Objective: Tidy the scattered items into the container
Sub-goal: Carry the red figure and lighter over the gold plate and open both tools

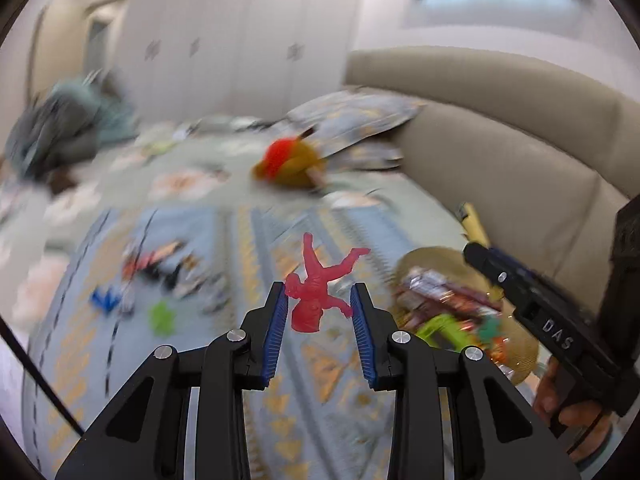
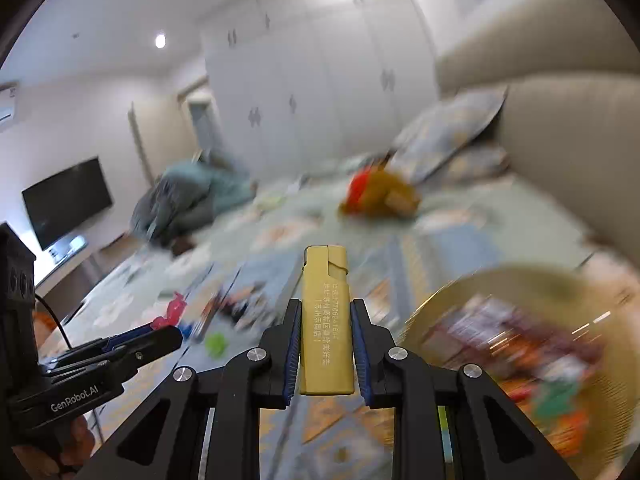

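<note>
My left gripper (image 1: 319, 294) is shut on a red translucent toy figure (image 1: 316, 300), held above the patterned bedspread (image 1: 280, 400). Its blue pads press on the figure's head and arm. My right gripper (image 2: 326, 306) is shut on a yellow lighter (image 2: 326, 328) that stands upright between its pads. The round woven basket (image 2: 448, 292) lies low on the right with several toys and packets in it. In the left wrist view the basket (image 1: 432, 258) sits just right of my fingers, and the right gripper (image 1: 474, 246) with the lighter (image 1: 472, 222) hangs over its far rim.
Scattered on the bedspread are a blue piece (image 1: 106, 298), a green piece (image 1: 162, 316) and several dark items (image 1: 160, 268). Farther back lie a brown and red plush toy (image 1: 288, 160), pillows (image 1: 352, 120) and a crumpled blanket (image 1: 60, 132). A beige padded headboard (image 1: 520, 140) bounds the right.
</note>
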### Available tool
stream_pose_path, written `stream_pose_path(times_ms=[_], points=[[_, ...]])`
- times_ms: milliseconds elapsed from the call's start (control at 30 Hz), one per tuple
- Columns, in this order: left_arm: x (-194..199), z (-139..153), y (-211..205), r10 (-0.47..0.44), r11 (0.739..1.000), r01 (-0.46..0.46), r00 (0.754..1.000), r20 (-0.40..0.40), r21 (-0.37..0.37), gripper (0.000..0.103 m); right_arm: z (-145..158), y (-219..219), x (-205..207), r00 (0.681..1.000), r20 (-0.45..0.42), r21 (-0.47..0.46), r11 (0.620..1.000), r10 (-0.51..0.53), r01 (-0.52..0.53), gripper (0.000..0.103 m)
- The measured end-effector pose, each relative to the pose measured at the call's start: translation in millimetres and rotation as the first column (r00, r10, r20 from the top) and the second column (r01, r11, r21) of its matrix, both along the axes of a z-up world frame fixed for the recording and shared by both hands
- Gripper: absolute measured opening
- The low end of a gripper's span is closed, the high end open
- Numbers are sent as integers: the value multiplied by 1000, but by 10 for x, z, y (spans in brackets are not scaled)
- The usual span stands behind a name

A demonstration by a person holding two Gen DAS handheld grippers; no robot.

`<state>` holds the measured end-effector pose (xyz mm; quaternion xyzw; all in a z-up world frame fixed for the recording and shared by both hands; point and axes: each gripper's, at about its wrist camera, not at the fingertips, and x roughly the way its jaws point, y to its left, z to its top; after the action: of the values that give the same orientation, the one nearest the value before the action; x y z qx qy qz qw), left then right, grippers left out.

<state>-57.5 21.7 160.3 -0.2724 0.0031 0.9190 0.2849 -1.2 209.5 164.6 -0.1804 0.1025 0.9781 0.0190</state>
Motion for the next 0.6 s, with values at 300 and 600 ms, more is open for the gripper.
stream_pose_path(times_ms=[300, 600], points=[[55, 204, 969, -158, 983, 158, 987, -14, 95, 29, 443, 626, 417, 963, -95, 78, 963, -252, 259, 23], [-188, -130, 1119, -170, 983, 148, 959, 228, 110, 38, 281, 949, 254, 932, 56, 169, 924, -357, 343, 72]])
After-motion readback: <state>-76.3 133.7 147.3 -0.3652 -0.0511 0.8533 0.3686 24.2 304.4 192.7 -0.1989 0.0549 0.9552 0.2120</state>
